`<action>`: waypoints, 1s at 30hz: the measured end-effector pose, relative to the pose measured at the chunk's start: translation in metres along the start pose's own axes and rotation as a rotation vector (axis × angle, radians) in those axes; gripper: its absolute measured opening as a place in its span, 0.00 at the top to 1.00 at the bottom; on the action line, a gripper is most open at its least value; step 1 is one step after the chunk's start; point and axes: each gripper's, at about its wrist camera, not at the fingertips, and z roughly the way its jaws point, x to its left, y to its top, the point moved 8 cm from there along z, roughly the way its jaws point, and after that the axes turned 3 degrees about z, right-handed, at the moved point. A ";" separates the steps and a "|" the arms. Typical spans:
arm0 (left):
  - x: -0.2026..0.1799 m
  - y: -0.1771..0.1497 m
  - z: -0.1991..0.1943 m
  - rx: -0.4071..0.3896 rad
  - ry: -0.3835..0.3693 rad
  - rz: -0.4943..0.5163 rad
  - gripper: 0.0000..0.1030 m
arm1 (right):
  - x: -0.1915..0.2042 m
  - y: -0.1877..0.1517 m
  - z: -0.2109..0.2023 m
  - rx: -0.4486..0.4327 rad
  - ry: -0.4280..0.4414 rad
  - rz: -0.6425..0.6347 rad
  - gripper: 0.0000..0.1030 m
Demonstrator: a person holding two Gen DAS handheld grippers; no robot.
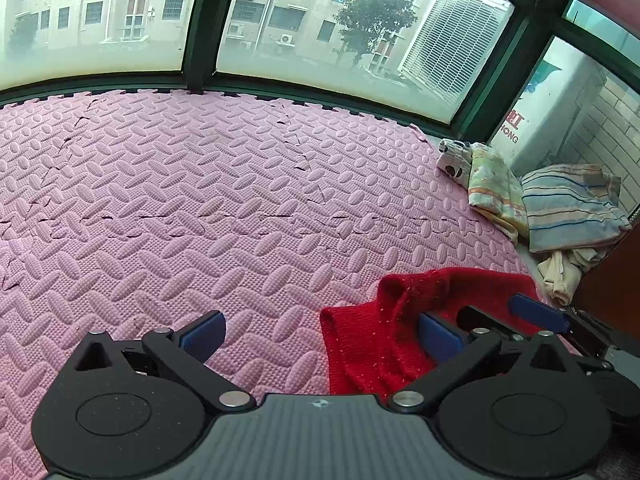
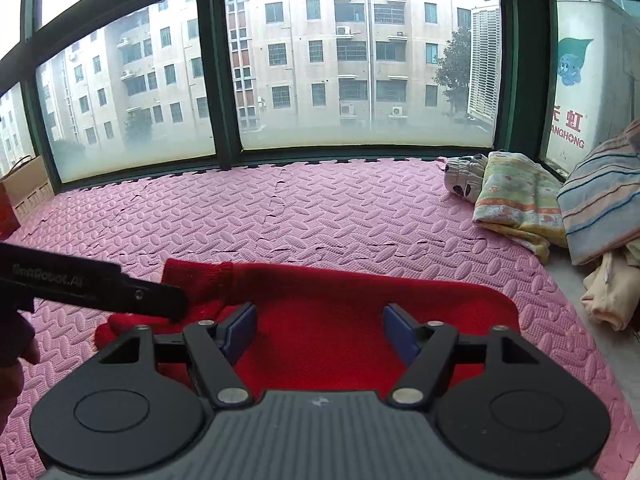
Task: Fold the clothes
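A red knitted sweater lies folded on the pink foam mat. In the left wrist view the sweater sits at the lower right. My left gripper is open, its left pad over bare mat and its right pad against the sweater's left edge. My right gripper is open just above the middle of the sweater, nothing between its pads. In the right wrist view the left gripper's body reaches in from the left to the sweater's rolled cuff.
A pile of other clothes lies at the right by the window: a floral piece, a striped piece, a cream piece and a small printed one. Green-framed windows bound the mat's far side. A cardboard box stands far left.
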 end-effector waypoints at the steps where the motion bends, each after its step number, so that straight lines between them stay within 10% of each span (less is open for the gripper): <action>1: 0.000 0.000 -0.002 -0.002 0.002 0.001 0.00 | 0.003 -0.004 -0.003 -0.003 0.001 -0.012 0.30; 30: -0.024 -0.031 -0.065 -0.128 0.151 0.193 0.00 | -0.001 -0.040 -0.052 -0.039 -0.045 0.052 0.00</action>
